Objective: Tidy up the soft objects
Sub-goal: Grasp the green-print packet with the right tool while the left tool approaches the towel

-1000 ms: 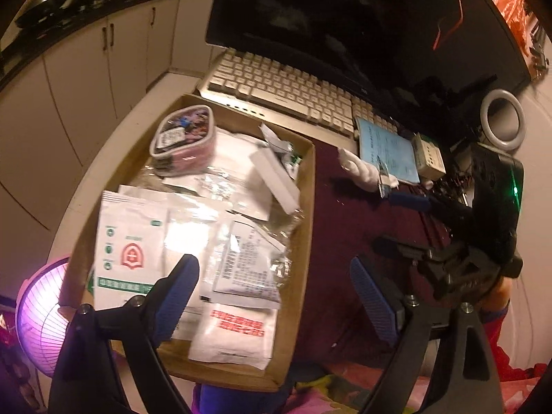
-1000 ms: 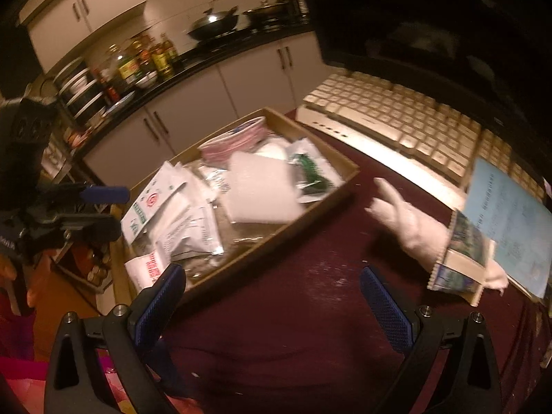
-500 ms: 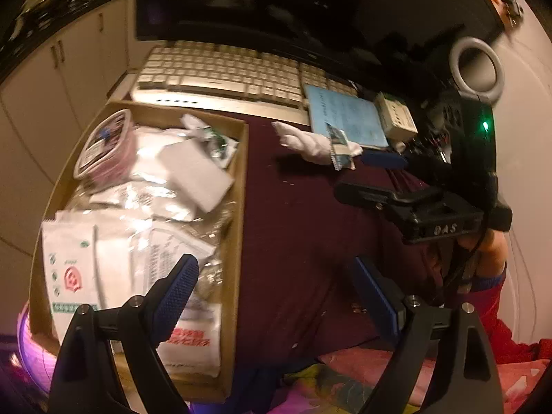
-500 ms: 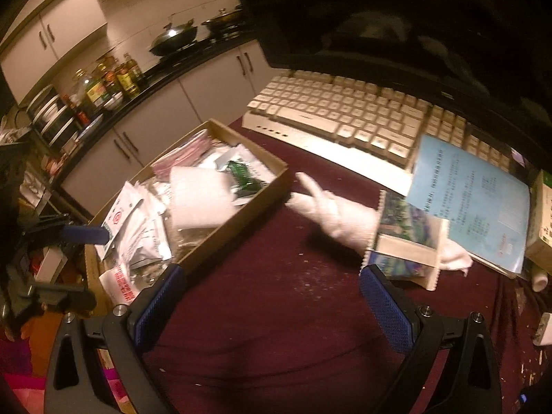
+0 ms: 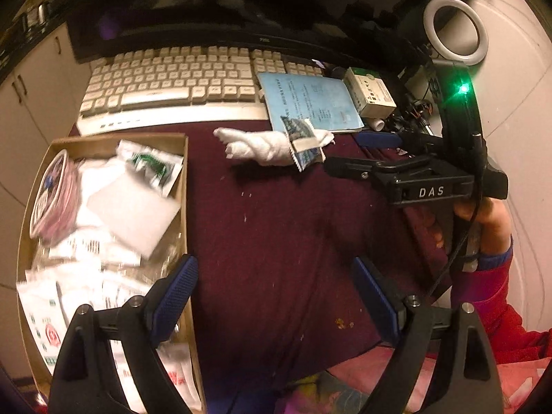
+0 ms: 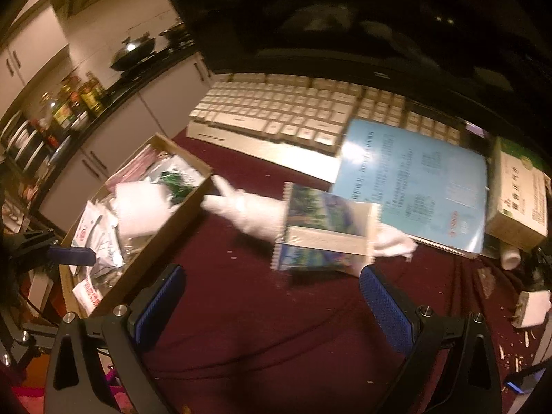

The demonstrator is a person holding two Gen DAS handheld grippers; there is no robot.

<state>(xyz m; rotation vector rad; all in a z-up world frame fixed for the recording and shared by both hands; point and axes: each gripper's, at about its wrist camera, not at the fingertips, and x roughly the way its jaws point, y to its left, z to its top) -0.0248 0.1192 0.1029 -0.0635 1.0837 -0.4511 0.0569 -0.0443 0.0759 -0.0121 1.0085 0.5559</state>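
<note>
Both my tools, left tool [image 5: 272,296] and right tool [image 6: 272,296], gape wide and empty; next I reach the white cloth [image 6: 248,214] mid-frame, then box [image 6: 145,252] it.

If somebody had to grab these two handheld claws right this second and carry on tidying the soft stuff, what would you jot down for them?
Left gripper: open, empty, above the maroon tablecloth beside the cardboard box.
Right gripper: open, empty, nearest the white glove.
Done: the box already holds soft packets, a white pad and a round pink tub.
Left: the glove and the blue-green sachet lying across it are on the cloth in front of the keyboard, outside the box.
</note>
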